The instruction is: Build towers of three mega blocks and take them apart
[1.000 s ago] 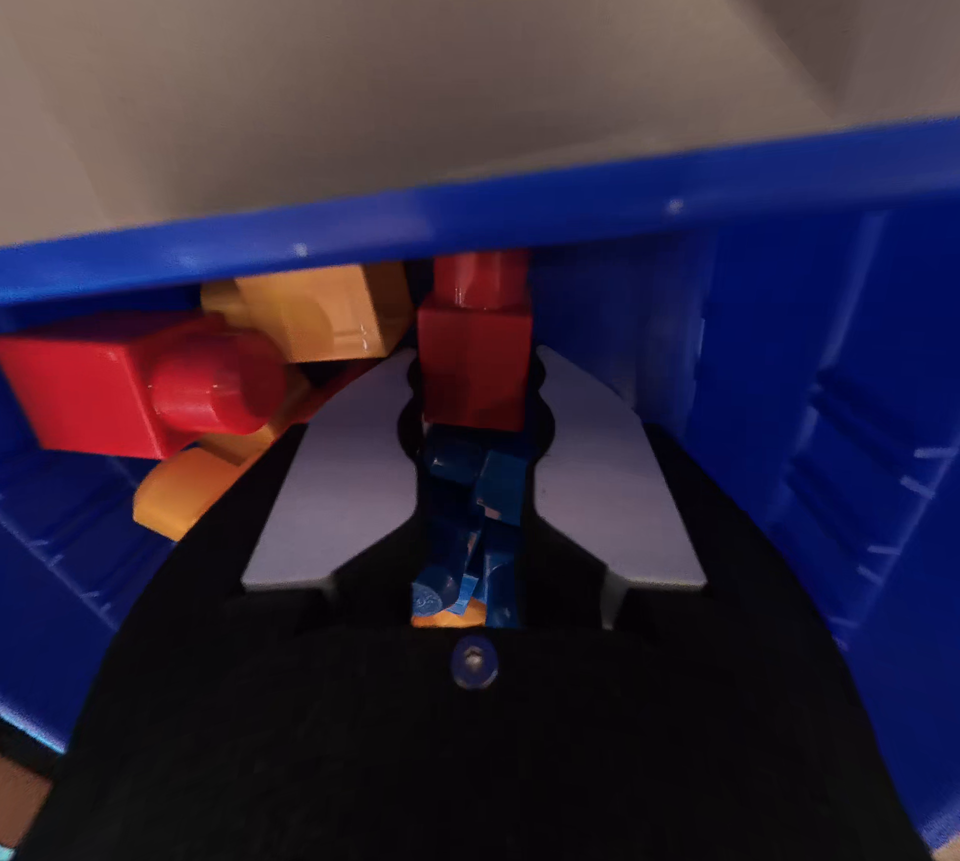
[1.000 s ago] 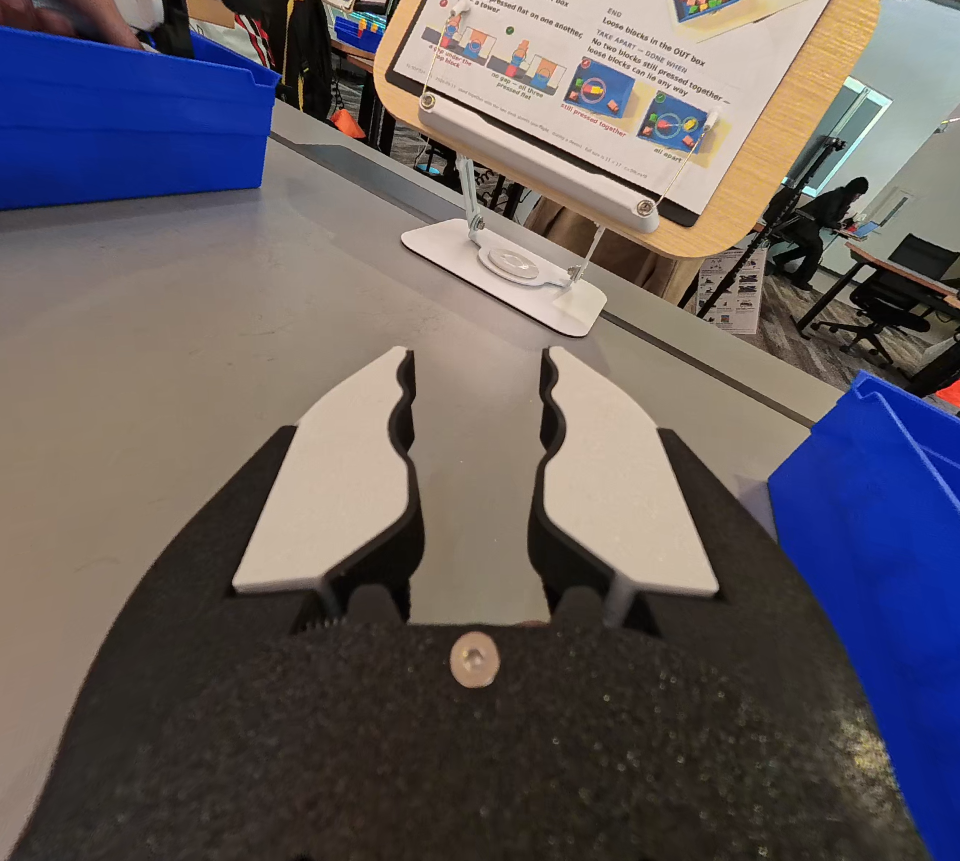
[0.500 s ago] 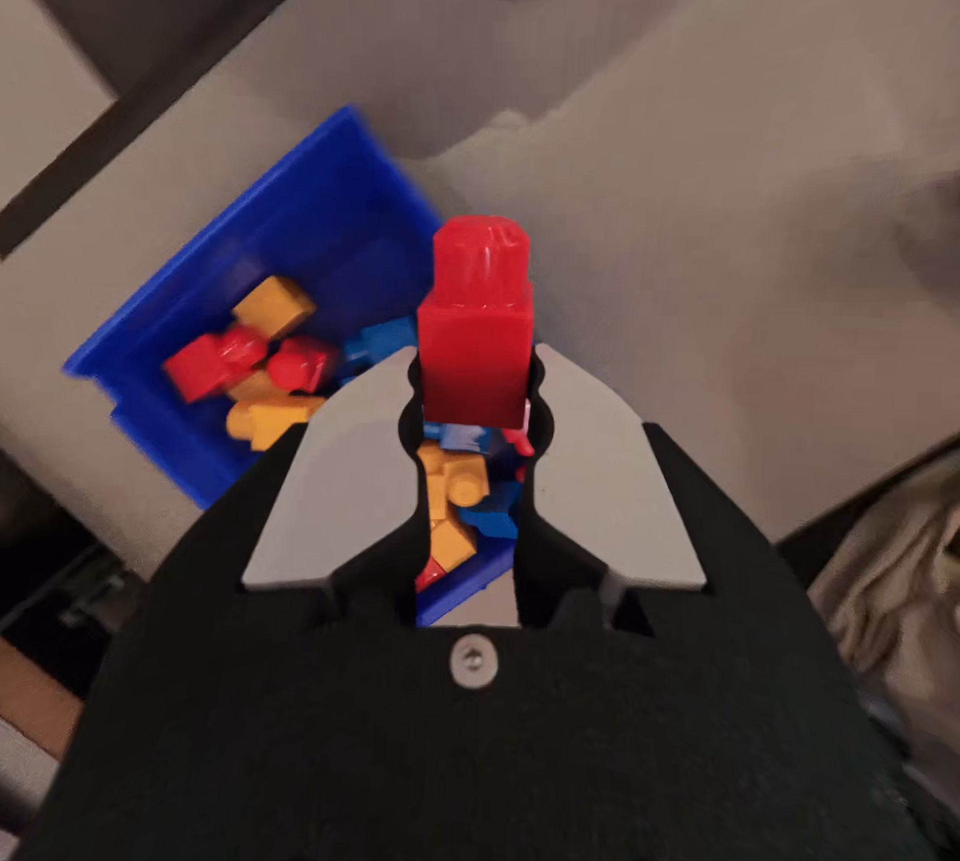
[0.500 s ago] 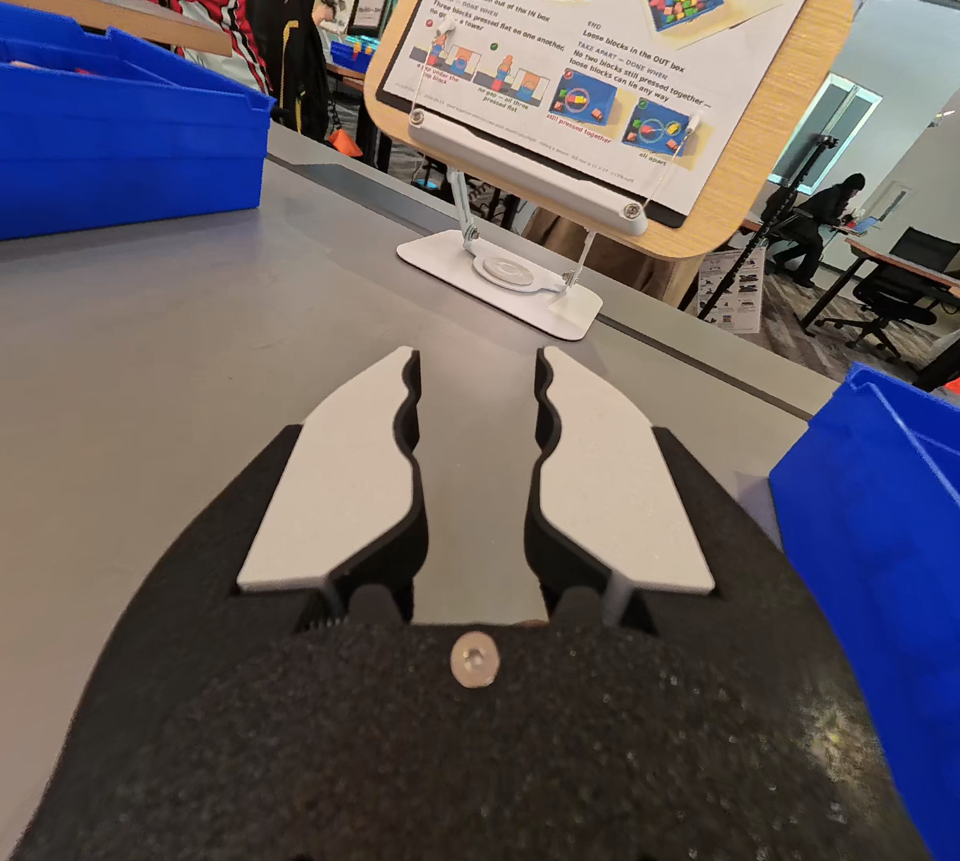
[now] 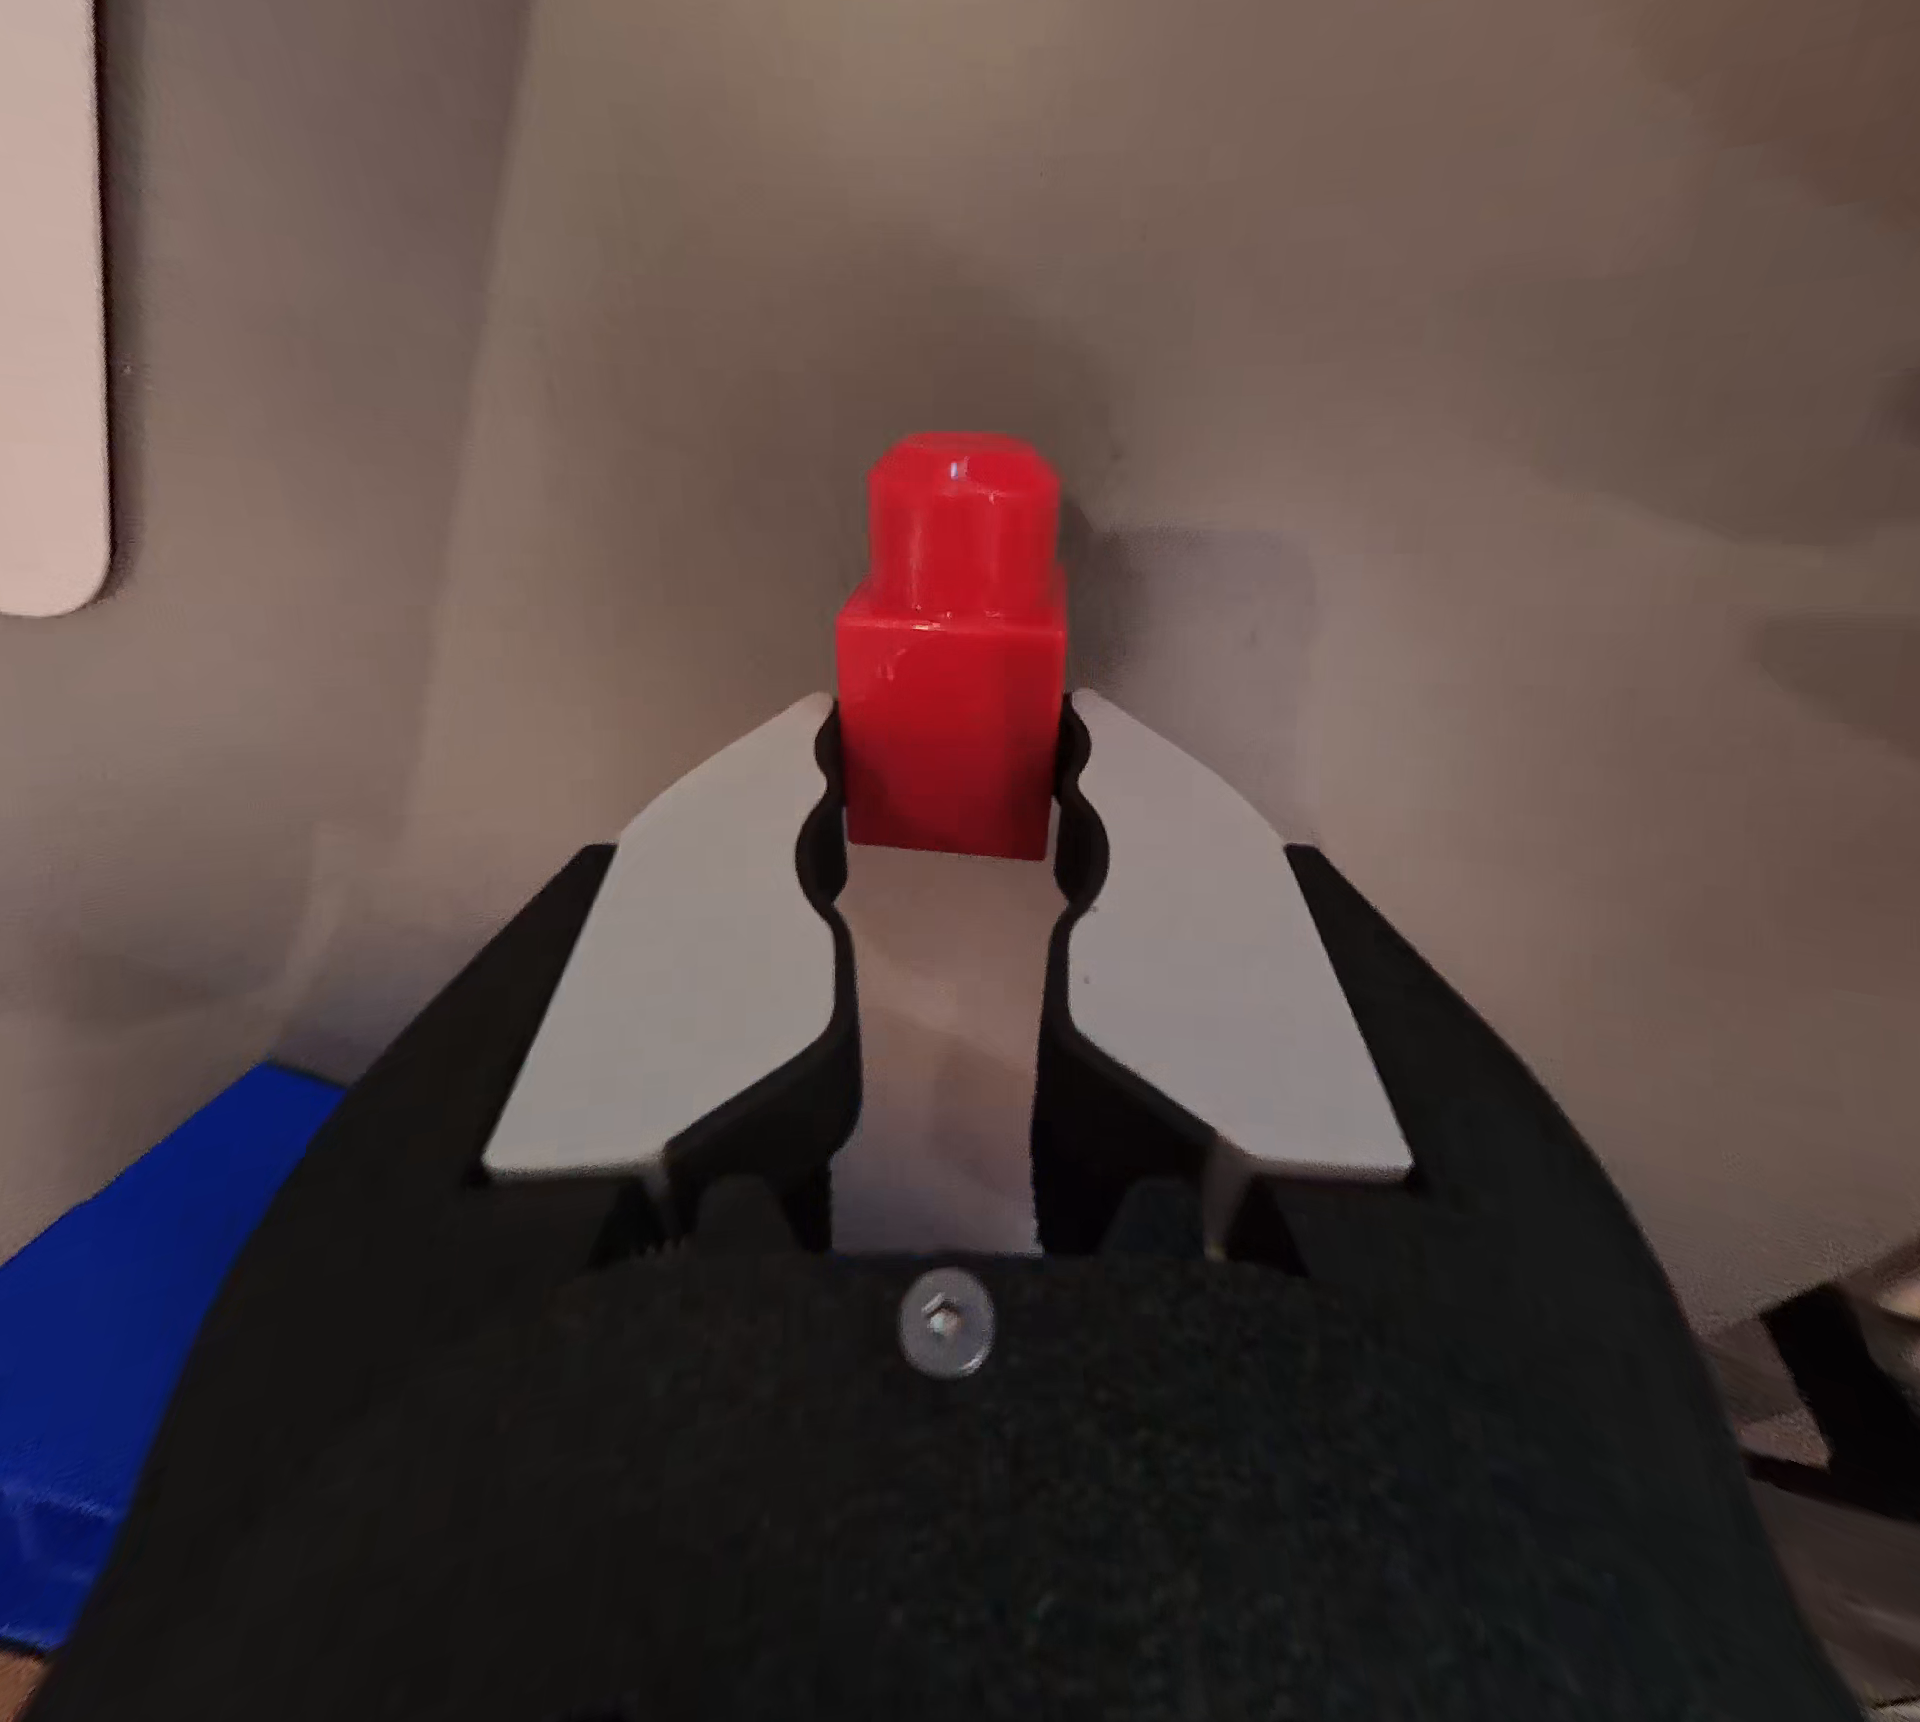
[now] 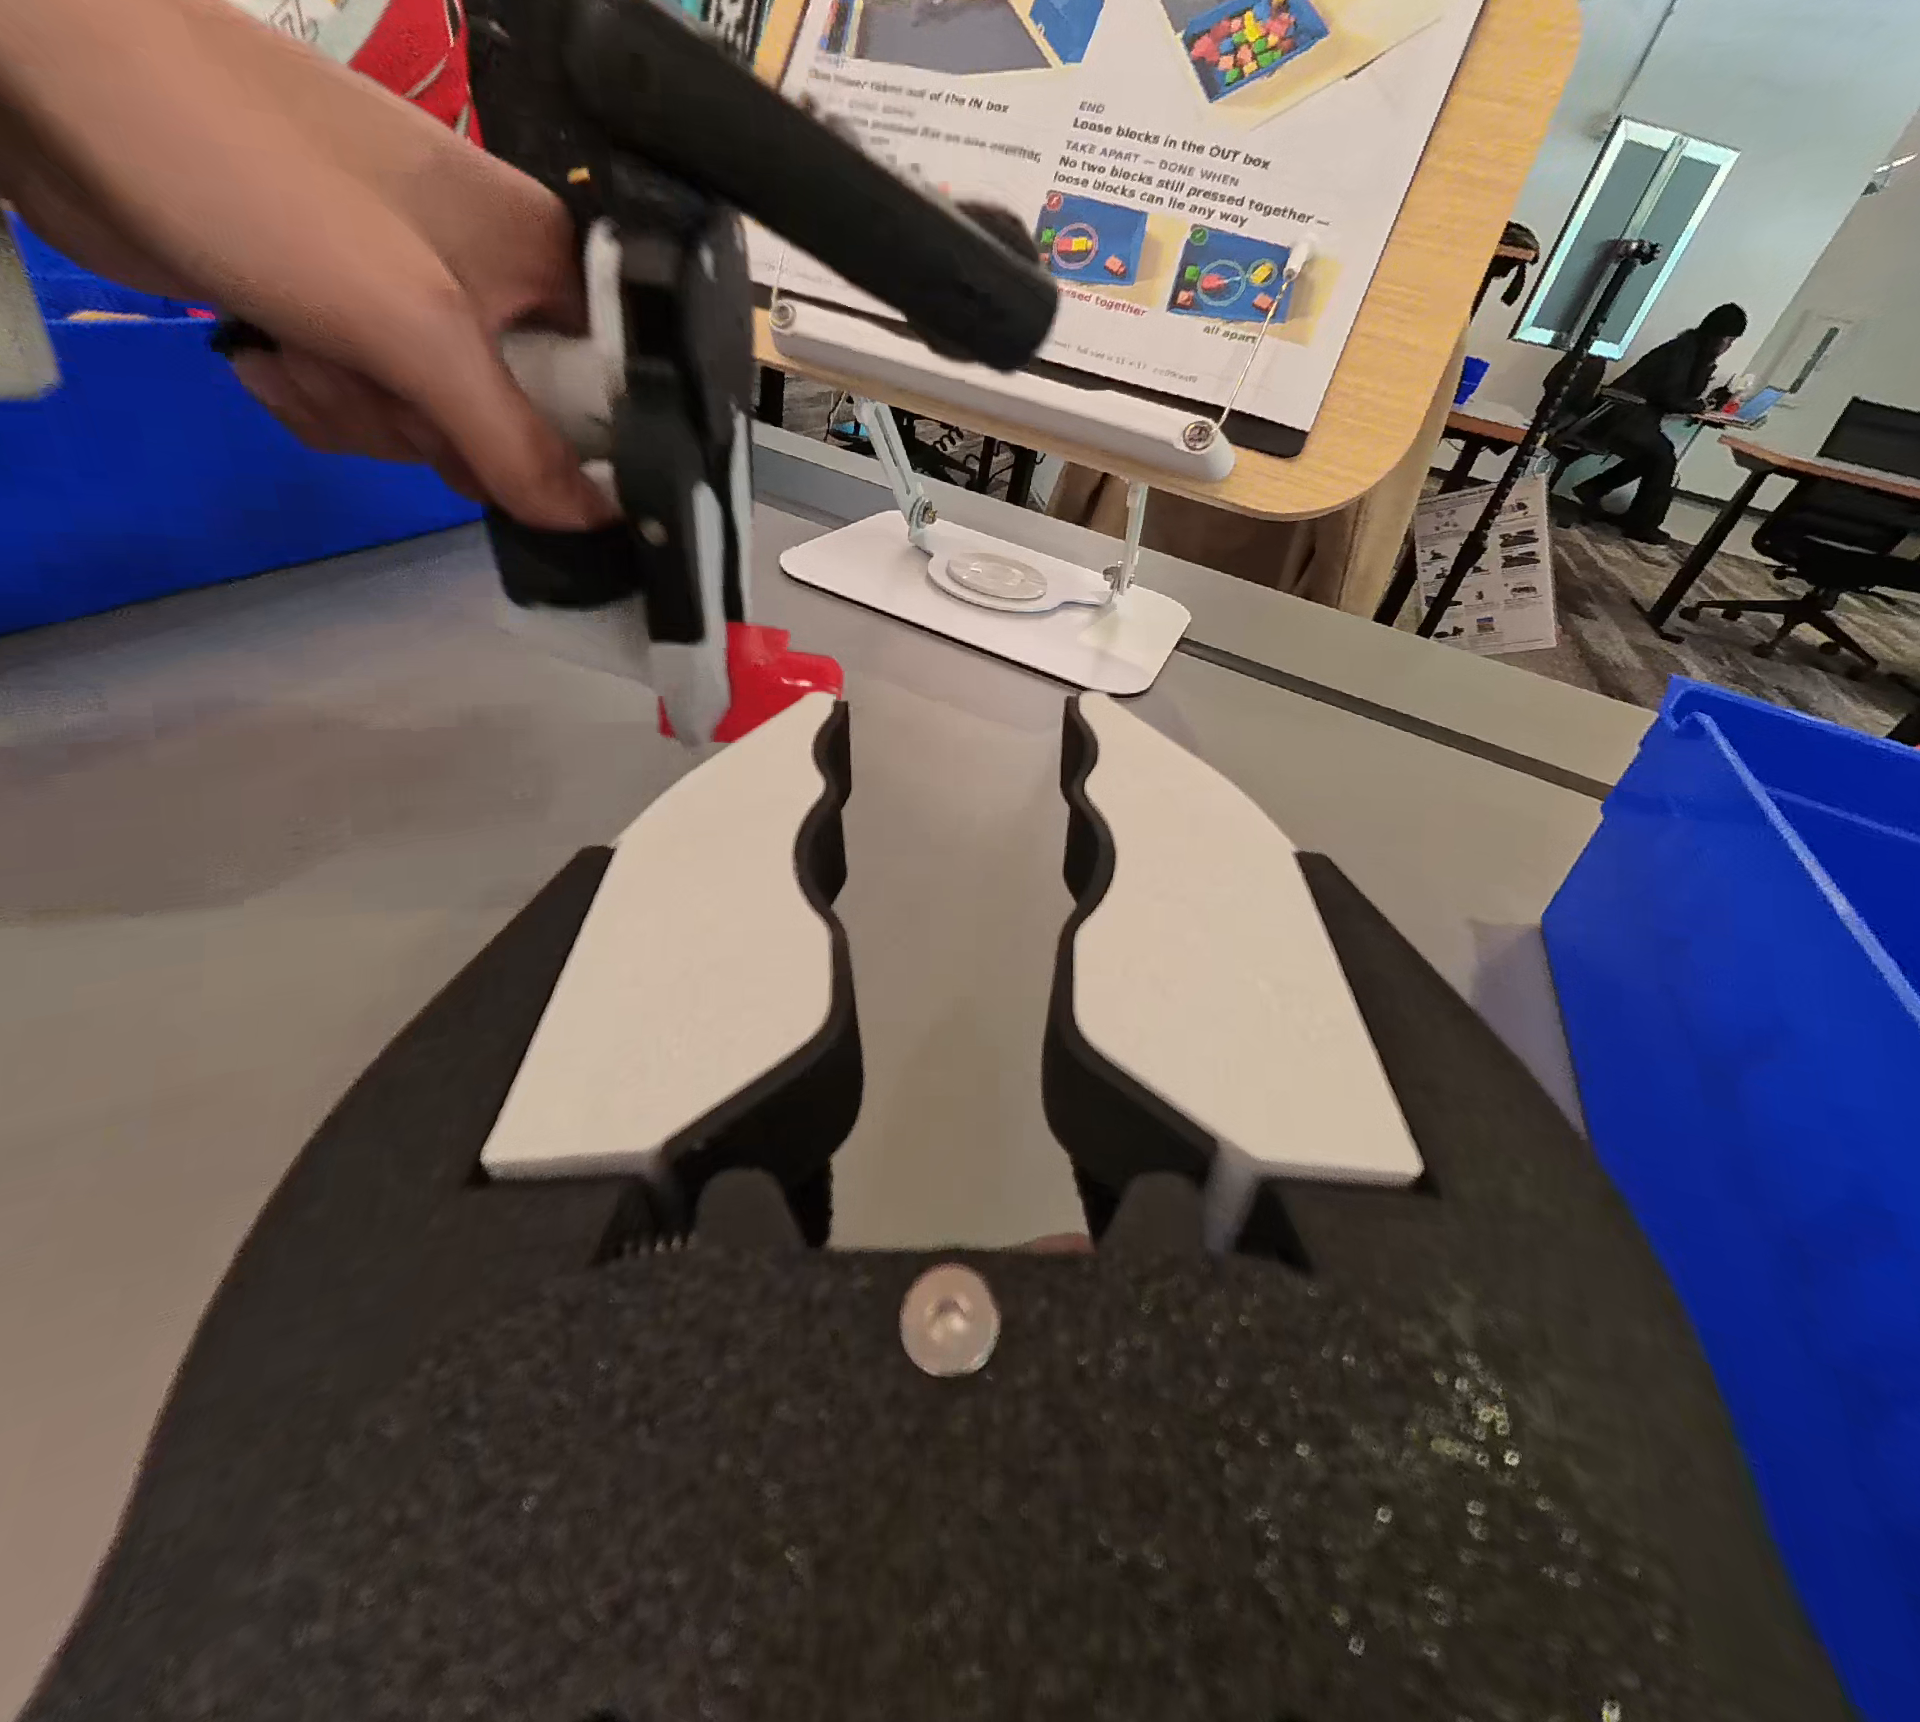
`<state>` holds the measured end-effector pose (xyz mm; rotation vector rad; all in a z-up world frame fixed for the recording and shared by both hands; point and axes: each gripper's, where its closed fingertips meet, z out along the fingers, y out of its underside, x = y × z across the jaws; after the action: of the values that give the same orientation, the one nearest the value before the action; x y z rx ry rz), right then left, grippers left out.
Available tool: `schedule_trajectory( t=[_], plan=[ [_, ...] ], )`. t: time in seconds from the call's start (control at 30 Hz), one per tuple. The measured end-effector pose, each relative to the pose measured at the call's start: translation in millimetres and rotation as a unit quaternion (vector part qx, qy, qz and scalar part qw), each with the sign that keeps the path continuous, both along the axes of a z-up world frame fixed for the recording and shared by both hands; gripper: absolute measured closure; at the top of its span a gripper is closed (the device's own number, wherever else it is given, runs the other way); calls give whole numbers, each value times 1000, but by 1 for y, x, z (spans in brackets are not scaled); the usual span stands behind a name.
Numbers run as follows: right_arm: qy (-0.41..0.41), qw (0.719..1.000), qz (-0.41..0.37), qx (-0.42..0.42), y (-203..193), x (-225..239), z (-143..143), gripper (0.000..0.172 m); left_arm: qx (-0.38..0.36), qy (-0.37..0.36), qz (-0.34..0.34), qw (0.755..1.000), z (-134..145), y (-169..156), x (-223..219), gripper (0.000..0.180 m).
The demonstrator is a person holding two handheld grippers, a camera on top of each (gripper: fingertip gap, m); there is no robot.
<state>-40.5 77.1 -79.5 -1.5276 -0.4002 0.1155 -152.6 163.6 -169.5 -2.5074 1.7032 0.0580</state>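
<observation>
Your left gripper is clamped on a red block, both pads pressing its sides, the stud pointing away from you above the grey table. Your right gripper has its fingers apart with only bare table between them, low over the table, between the two blue bins, facing the instruction board

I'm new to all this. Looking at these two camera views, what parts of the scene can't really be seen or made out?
- Red block: its underside is hidden in the left wrist view; the right wrist view shows it partly covered by the left gripper and blurred.
- Left blue bin: contents hidden by its wall and the hand.
- Right blue bin: cut off by the edge.
- Stand's sheet: top cropped.
</observation>
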Motion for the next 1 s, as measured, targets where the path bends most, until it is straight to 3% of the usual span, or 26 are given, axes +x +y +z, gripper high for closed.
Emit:
schedule_trajectory(
  t=[0.17, 0.37, 0.43, 0.5, 0.6, 0.7, 0.8, 0.9, 1.0],
  plan=[
    [-1, 1000, 2, 1, 0, -1, 0, 133, -9, -3, 11, 1000, -23, 3, 16, 144],
    [-2, 1000, 4, -1, 1, -3, -1, 133, 4, -3, 16, 1000, -26, 2, 16, 143],
    [-3, 1000, 6, -3, 0, -3, -2, 133, 12, -9, 22, 1000, -23, 0, 13, 126],
    [-5, 1000, 8, -5, 0, -4, -4, 133, 18, -37, 24, 999, -11, -8, 10, 123],
    [-8, 1000, 10, -9, -1, -6, -6, 133, 44, -115, 15, 992, 37, -36, -8, 114],
    [-9, 1000, 14, -13, -1, -8, -8, 133, 101, -183, 24, 978, 101, -67, -62, 110],
    [-13, 1000, 14, -14, 1, -10, -8, 133, 143, -161, 65, 974, 137, -86, -149, 109],
    [-16, 1000, 14, -15, 2, -12, -9, 133, 139, -95, 136, 976, 138, -87, -232, 108],
    [-21, 1000, 16, -16, 3, -14, -10, 133, 76, -66, 213, 972, 107, -81, -276, 112]
  ],
)
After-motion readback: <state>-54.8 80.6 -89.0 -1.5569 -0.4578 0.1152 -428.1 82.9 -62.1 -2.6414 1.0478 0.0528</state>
